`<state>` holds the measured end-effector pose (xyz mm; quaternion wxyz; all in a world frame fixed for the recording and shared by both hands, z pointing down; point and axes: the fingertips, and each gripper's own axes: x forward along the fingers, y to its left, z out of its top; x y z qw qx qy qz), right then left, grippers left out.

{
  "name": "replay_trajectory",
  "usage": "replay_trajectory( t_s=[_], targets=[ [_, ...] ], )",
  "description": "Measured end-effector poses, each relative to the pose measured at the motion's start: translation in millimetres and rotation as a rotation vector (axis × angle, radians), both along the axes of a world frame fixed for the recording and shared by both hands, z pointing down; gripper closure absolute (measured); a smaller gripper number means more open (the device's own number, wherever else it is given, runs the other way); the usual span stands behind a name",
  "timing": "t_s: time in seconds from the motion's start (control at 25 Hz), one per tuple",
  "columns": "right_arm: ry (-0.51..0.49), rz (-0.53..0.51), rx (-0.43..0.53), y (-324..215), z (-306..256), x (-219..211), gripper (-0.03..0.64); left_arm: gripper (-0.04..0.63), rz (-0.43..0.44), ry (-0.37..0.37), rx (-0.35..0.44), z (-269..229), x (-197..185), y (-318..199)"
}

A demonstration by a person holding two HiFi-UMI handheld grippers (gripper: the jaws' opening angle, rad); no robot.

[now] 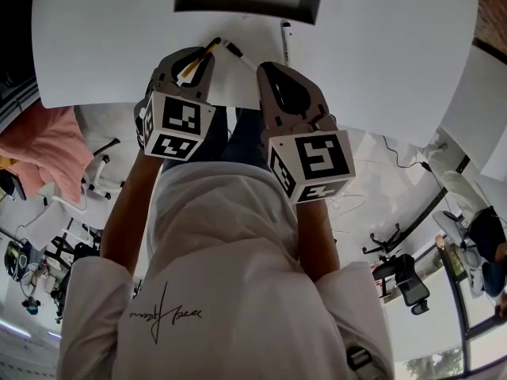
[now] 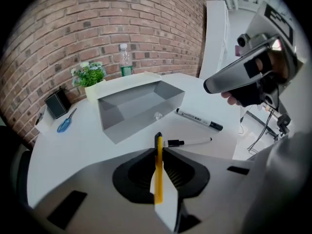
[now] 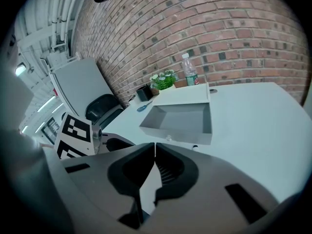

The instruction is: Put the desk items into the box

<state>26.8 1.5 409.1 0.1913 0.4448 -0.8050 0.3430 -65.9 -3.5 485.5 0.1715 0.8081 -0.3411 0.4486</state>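
Pen grip: my left tool [image 2: 159, 151] pinches the yellow pen [image 2: 158, 179] near its dark tip; I judge it light, stiff, slippery. My right tool [image 3: 154, 149] is pressed together, empty.

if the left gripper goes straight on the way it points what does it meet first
Probably the near wall of the grey box, or the table just before it; depth is unclear. The yellow pen that the left gripper holds would touch first; the white marker lies just right.
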Motion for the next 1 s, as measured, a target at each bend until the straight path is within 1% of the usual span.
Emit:
replay_trajectory(
  t_s=[0.12, 0.36, 0.64, 0.8, 1.0],
  targets=[
    [0.003, -0.003, 0.005, 0, -4, -1, 0.591, 0.543, -0.008, 0.023, -0.014, -6, 2, 4],
    [0.013, -0.016, 0.014, 1, -15, -2, 0.591, 0.543, -0.028, 0.060, -0.012, -20, 6, 3],
    [0.014, -0.020, 0.035, 2, -27, -3, 0.591, 0.542, -0.029, 0.072, 0.014, -35, 7, 2],
    [0.006, -0.023, 0.033, 8, -30, -6, 0.591, 0.543, -0.029, 0.082, 0.002, -39, 8, 7],
    [0.008, -0.033, 0.038, 12, -35, -10, 0.591, 0.542, -0.044, 0.128, -0.005, -46, 13, 9]
  ],
)
